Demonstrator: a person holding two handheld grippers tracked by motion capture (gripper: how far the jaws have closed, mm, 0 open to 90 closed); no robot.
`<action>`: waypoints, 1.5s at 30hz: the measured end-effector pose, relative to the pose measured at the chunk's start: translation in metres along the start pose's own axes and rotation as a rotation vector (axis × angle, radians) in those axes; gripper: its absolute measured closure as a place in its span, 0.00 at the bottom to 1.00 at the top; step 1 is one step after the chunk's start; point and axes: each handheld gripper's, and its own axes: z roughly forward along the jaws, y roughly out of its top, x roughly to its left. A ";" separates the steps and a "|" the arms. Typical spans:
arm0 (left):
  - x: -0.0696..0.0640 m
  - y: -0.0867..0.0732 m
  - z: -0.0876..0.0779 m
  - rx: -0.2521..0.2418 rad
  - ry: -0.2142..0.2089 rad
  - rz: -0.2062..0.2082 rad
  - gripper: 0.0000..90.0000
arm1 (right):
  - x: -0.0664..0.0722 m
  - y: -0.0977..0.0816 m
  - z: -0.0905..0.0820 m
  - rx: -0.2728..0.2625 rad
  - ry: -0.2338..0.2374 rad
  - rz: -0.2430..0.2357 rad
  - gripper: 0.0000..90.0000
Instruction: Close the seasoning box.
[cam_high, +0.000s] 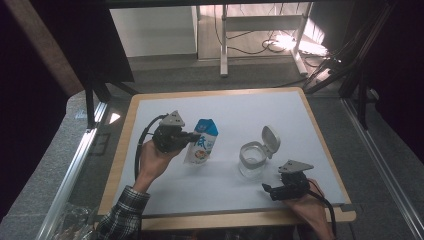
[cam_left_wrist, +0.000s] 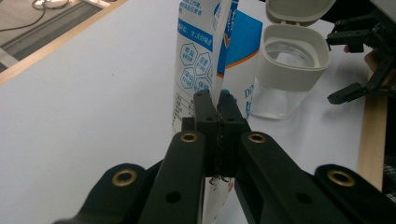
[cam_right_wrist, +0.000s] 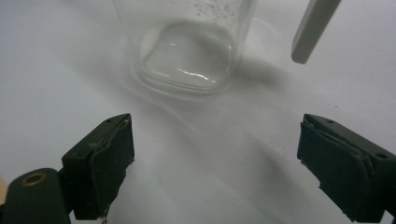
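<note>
1. The step in hand seems to be the bringing of the pouch (cam_high: 201, 142) to the jar (cam_high: 251, 159), probably to pour from it (this is my judgement from how the things stand).
2. The left tongs (cam_left_wrist: 213, 105) are clenched on the thin edge of the pouch, a blue and white bag with printed text. In the high view the left tongs (cam_high: 192, 136) hold it upright on the worktop (cam_high: 150, 165), to the left of the jar and near it.
3. The right tongs (cam_right_wrist: 215, 154) are released; the pads stand wide apart with nothing between them, and the jar (cam_right_wrist: 187, 51) is just ahead of them. In the high view the right tongs (cam_high: 268, 189) wait near the front edge, beside the jar.
4. The jar is of clear glass with a pale collar, and its lid (cam_high: 270, 140) stands flipped open at the back. Inside I can see no contents, only some small specks on the wall (it looks empty).
5. If the pouch is already open at the top, I cannot tell.
6. The next move asks, I think, for the right tongs to close on the jar and steady it, and for the left tongs to lift and tilt the pouch over the mouth without bumping the lid.
</note>
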 end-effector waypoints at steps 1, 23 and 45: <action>-0.001 0.000 0.000 -0.002 -0.001 0.002 1.00 | 0.001 0.000 -0.001 -0.002 0.009 0.001 0.13; -0.030 0.005 -0.003 -0.027 -0.057 0.011 1.00 | 0.030 0.006 0.002 -0.021 0.114 -0.043 0.31; -0.049 0.011 0.001 -0.030 -0.102 0.028 1.00 | 0.059 0.024 0.019 -0.053 0.204 -0.073 0.36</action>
